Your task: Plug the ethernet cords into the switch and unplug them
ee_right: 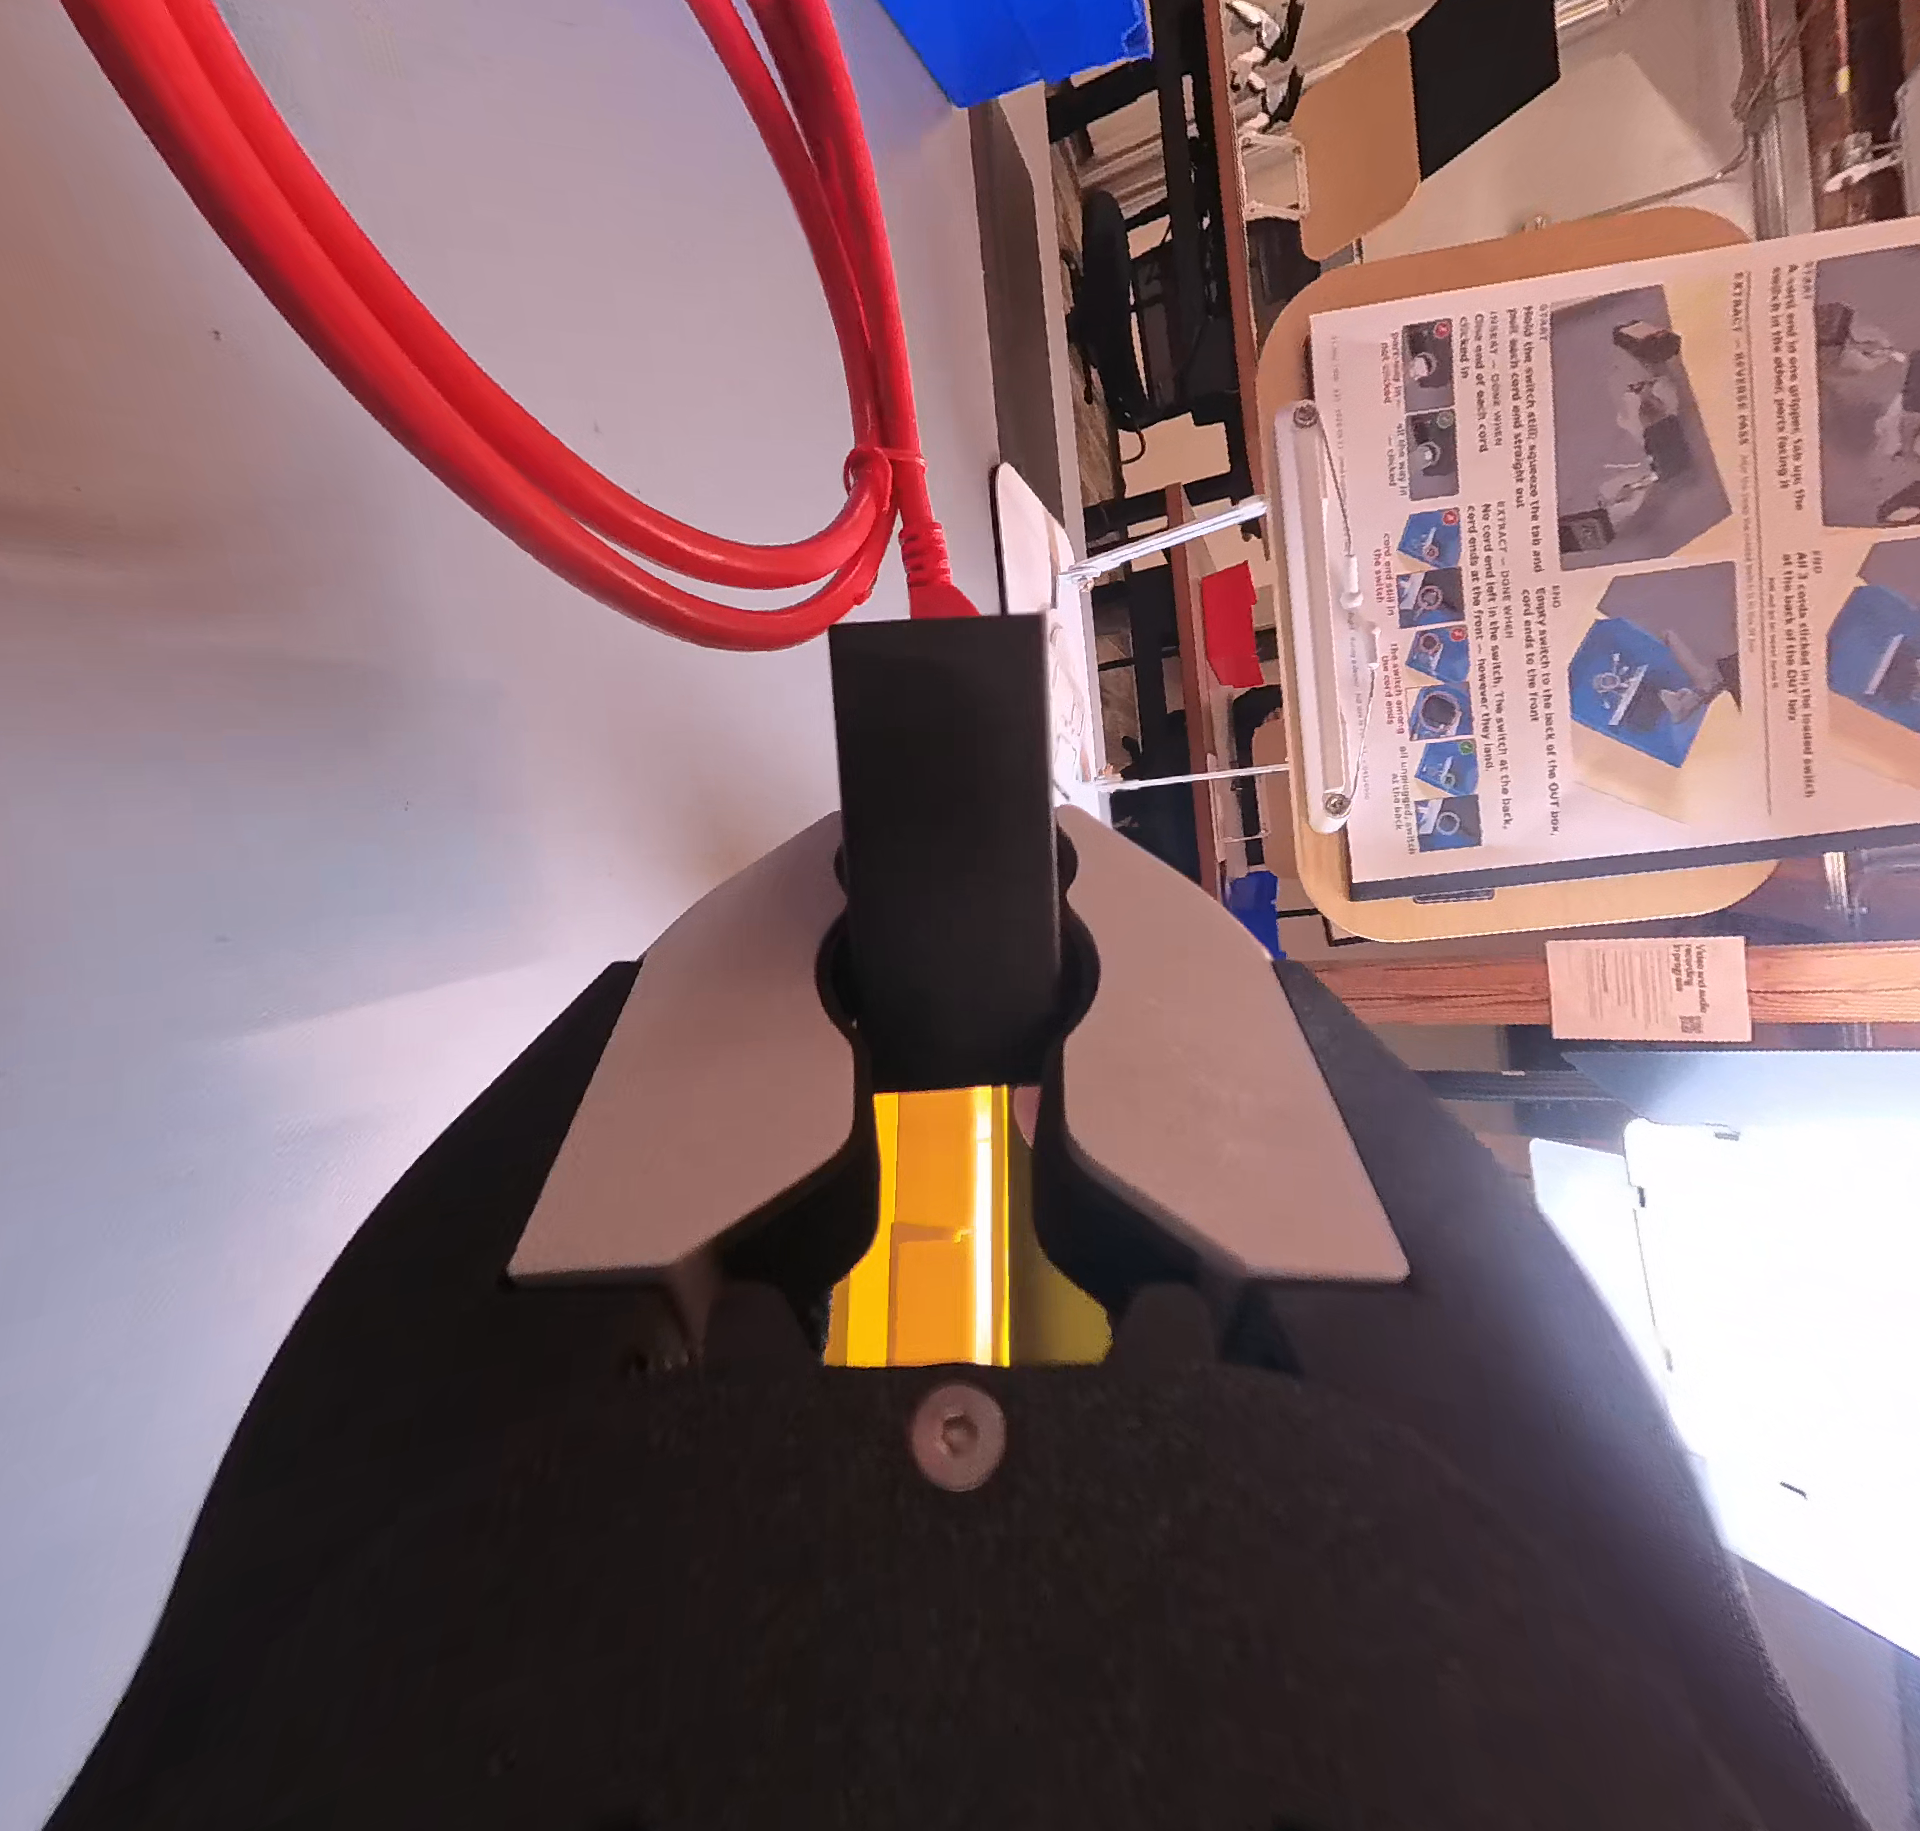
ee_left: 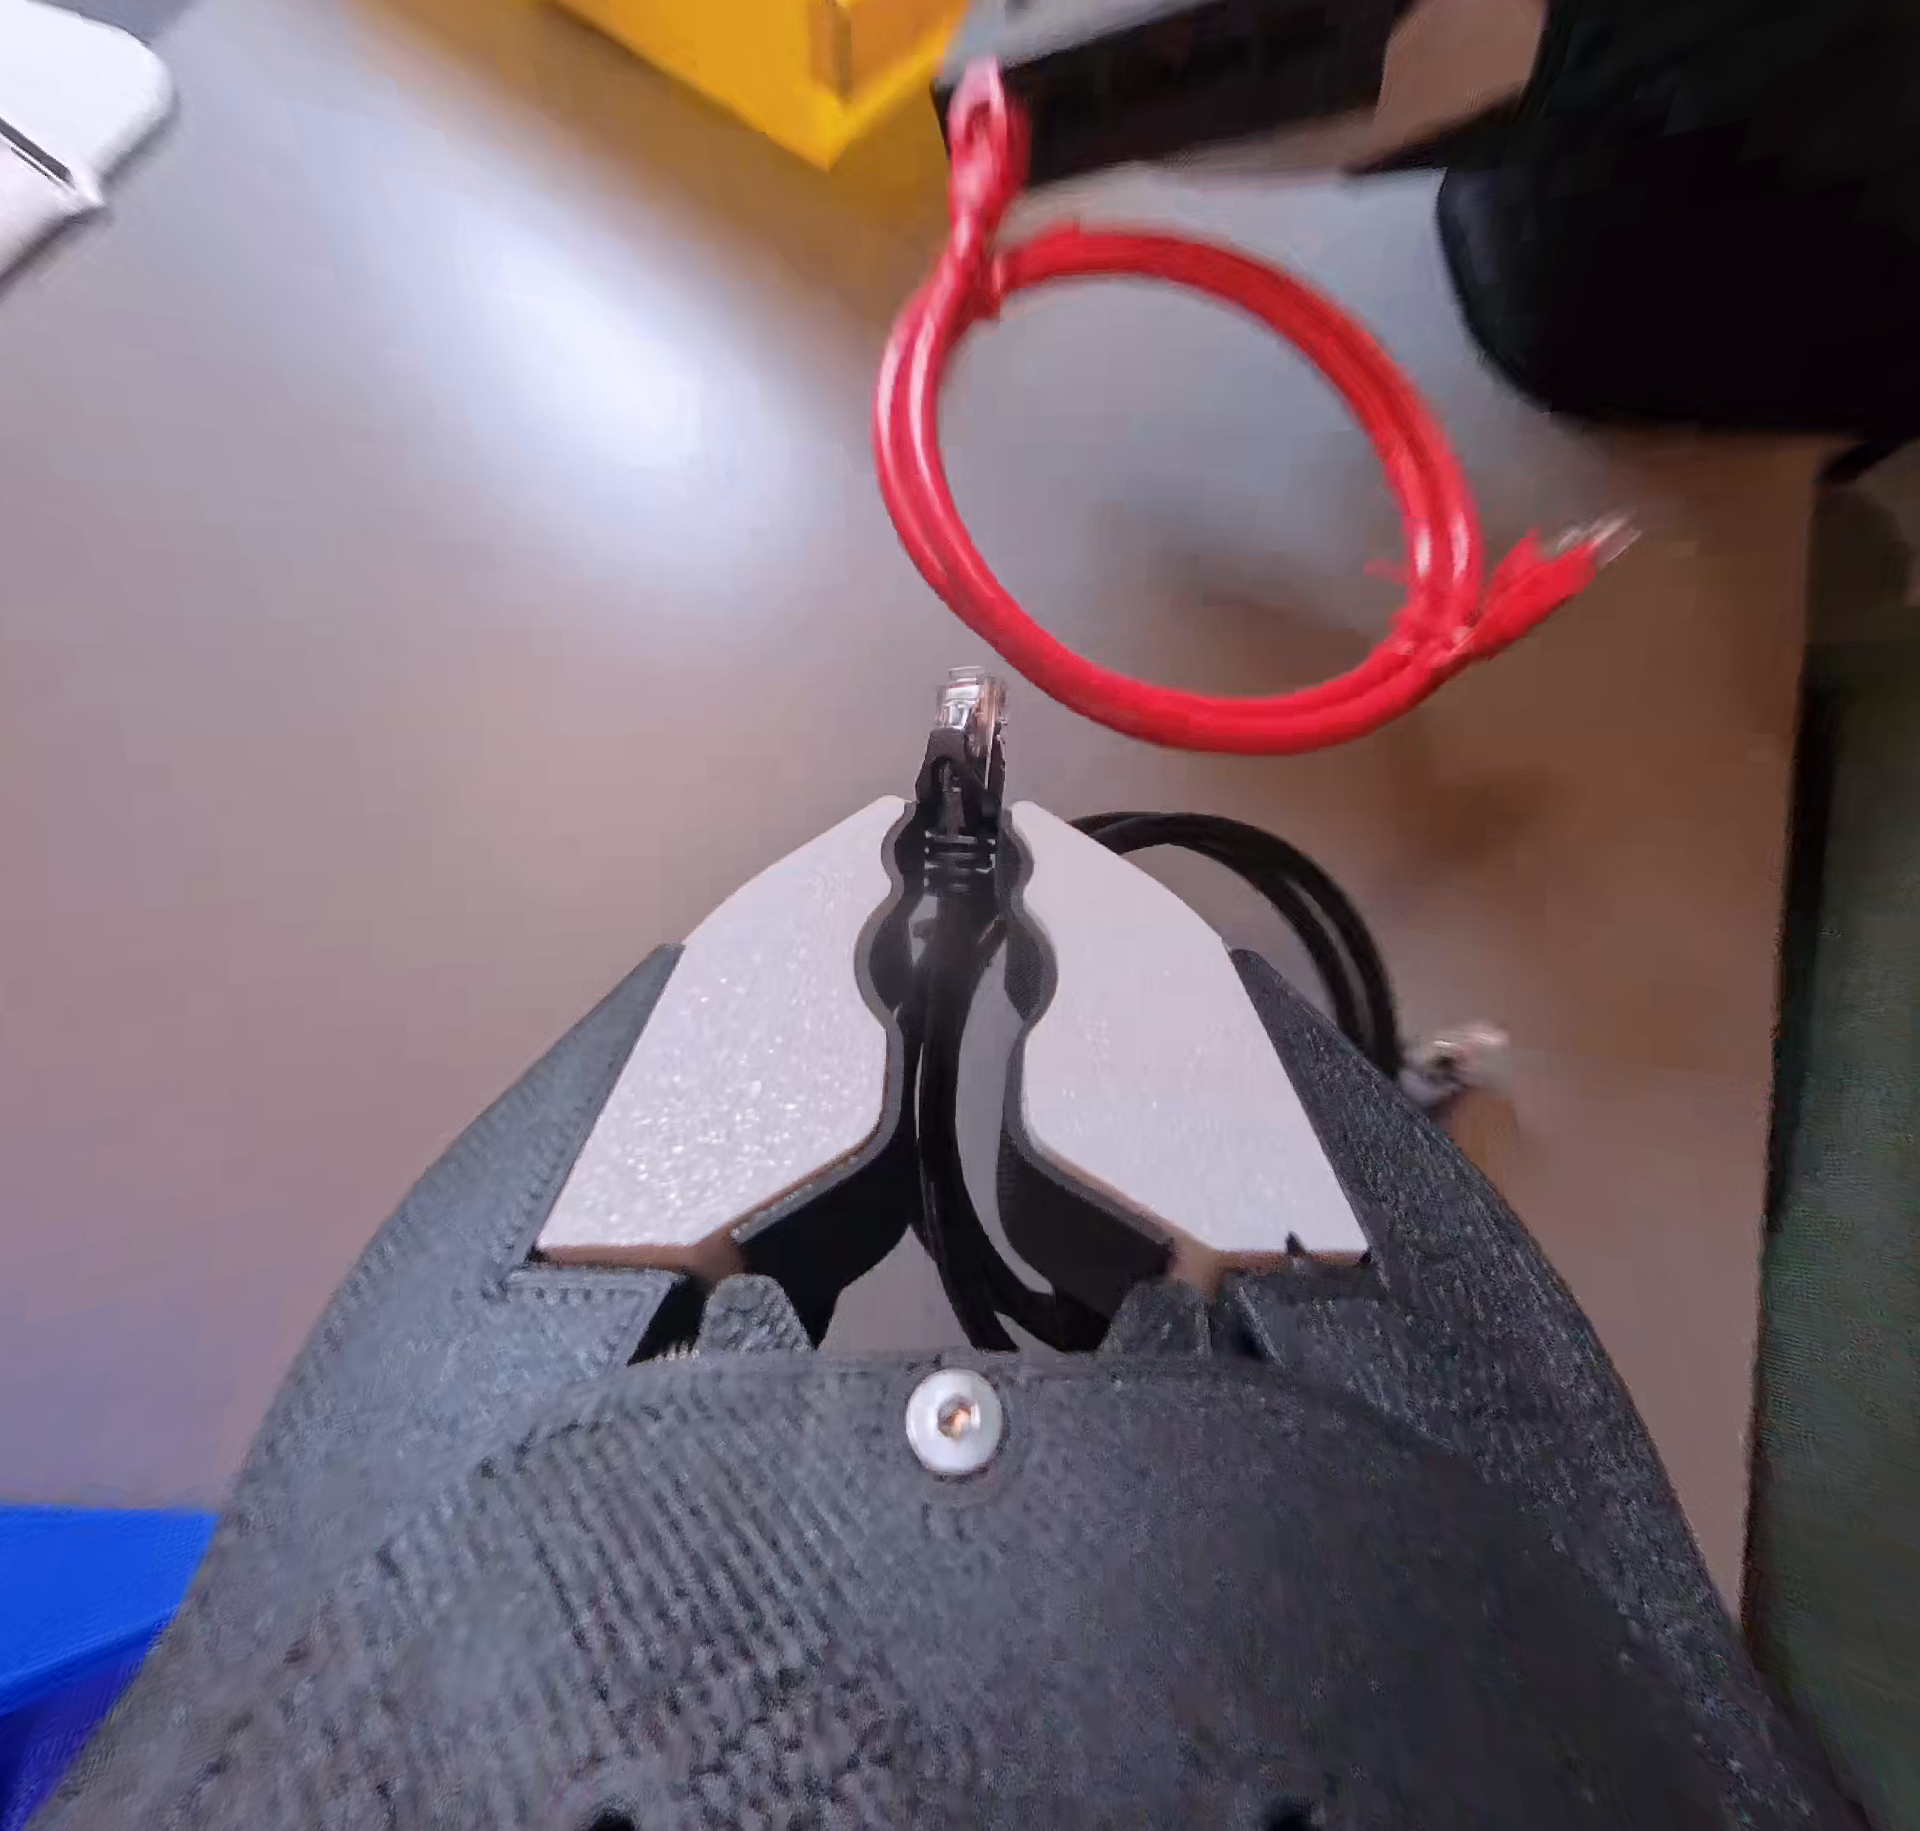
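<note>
Here the right gripper [ee_right: 951, 908] clamped the switch [ee_right: 940, 825], red cord [ee_left: 1174, 493] already plugged in and coiled below it. Below that coil, the left gripper [ee_left: 951, 846] pinched the black cord [ee_left: 956, 825]; its plug likely needed aligning with a free port.

Each hand-held gripper [ee_left: 951, 825] has a black textured printed body, grey finger plates and one silver screw [ee_left: 954, 1422].

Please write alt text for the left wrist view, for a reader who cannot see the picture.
The left gripper is shut on a black cord, whose clear plug points forward past the fingertips. Ahead, a coiled red cord hangs from a blurred black switch above a grey table, with a yellow box behind.
</note>
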Tool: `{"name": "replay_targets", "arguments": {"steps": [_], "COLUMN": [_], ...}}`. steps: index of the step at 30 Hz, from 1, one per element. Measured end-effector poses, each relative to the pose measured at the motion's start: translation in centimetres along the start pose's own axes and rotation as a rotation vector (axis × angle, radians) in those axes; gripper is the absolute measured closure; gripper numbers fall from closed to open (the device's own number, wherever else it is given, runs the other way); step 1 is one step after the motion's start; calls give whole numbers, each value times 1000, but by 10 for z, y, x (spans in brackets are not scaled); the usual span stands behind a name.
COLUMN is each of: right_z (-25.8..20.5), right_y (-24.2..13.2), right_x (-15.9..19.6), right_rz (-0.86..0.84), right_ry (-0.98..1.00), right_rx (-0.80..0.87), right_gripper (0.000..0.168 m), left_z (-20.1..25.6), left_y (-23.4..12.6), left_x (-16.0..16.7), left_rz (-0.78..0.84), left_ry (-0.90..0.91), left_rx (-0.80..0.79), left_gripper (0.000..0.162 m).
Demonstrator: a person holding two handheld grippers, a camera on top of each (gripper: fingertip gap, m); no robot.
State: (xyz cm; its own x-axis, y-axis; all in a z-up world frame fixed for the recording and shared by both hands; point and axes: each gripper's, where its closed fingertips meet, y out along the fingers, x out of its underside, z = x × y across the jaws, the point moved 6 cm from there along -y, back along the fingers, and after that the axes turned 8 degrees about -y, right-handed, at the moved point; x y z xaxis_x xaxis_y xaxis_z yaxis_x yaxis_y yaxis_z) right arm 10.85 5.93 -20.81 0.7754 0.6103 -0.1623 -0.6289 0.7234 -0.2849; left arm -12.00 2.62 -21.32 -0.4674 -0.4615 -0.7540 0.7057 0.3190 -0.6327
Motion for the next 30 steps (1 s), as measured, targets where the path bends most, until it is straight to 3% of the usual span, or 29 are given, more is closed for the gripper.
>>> {"name": "replay_targets", "arguments": {"steps": [1, 4, 9, 12, 17, 20, 30], "right_z": [0, -4, -16, -24, -28, -28, -30], "right_y": [1, 4, 7, 9, 13, 10, 5], "right_x": [-1, -5, -11, -11, -30, -42, -51], "right_rz": [8, 33, 28, 14, 94, 147, 214], "right_ry": [-9, -23, -110, -144, -160, -129, -116], "right_rx": [7, 7, -51, -74, -61, -32, -14], "right_gripper": [138, 138, 138, 138, 138, 138, 139], "left_z": [-1, 8, 19, 6, 27, 28, 28], "left_y": [-14, -37, -40, -52, 7, 36, 49], "left_x": [-10, -37, -60, -66, -43, -36, -36], "left_rz": [45, 81, -47, -75, -193, -214, -136], "left_ry": [-15, -18, 119, 98, 50, 16, -16], "left_rx": [24, 122, 107, 119, 288, 291, 230], "left_gripper": [148, 148, 148, 148, 148, 148, 149]}}
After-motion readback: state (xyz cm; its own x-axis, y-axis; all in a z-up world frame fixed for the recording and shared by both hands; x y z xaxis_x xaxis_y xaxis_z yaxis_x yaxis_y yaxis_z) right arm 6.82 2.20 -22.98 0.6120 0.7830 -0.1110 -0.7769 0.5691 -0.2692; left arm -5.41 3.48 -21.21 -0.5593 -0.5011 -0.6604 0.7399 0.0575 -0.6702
